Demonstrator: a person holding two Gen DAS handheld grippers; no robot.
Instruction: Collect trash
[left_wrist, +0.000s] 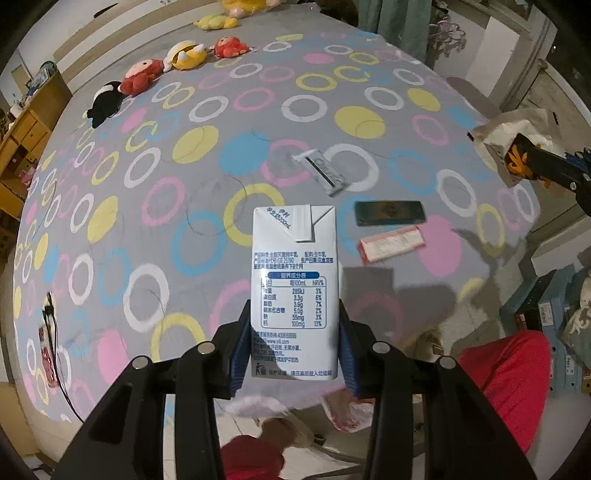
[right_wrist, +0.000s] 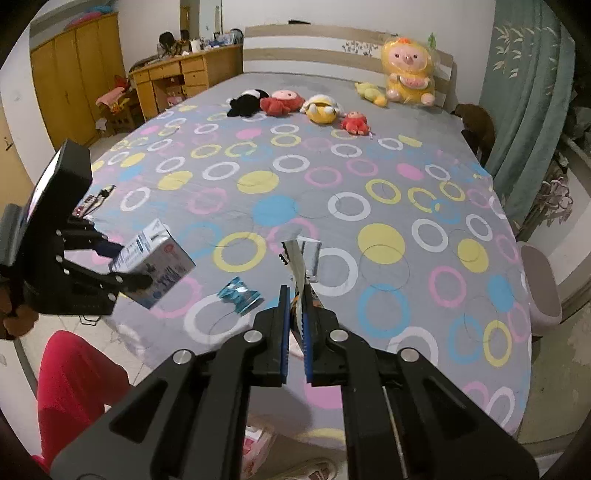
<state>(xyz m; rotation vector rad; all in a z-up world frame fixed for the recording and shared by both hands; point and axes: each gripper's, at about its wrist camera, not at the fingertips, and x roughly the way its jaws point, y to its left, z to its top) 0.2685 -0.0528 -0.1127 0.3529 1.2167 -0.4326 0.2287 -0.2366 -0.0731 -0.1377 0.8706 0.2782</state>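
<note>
A home bedroom, it seems: a bed (right_wrist: 332, 192) with plush toys (right_wrist: 317, 107), wooden wardrobe (right_wrist: 77, 70) and desk (right_wrist: 177, 74).

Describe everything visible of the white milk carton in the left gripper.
The white rectangular paper milk carton with blue printed nutrition text is clamped at its lower sides between the left hand-held gripper pads, lifted off the grey ring-patterned bedspread. Its folded top flap points away; it looks undented.
</note>
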